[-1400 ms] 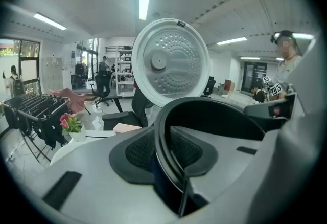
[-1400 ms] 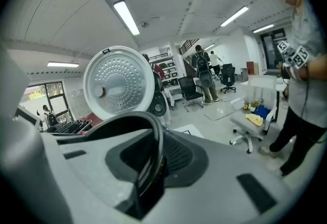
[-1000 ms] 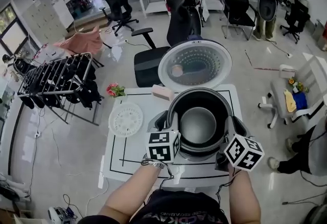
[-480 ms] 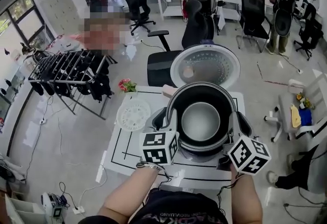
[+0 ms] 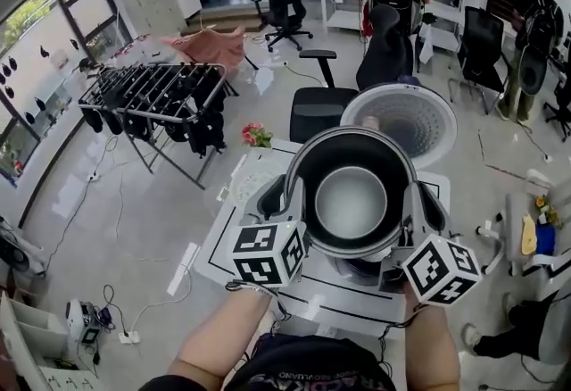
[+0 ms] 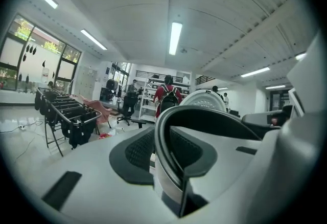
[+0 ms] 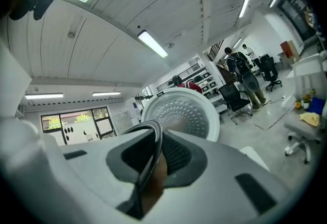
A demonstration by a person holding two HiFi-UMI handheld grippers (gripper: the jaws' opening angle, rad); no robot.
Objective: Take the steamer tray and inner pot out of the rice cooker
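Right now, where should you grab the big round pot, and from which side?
Grab the inner pot by its thin rim, at two opposite spots. It is round, with no handle showing, so the left hand-held gripper and right hand-held gripper each come from their own side and pinch the lip.

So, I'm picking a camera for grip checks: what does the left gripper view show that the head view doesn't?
Only the left gripper view: the left tongs with both pads clamped on the inner pot rim, and the ceiling lights. Only the head view: the pot's empty inside, and the steamer tray on the table. Both: the pot, the open lid, the drying rack.
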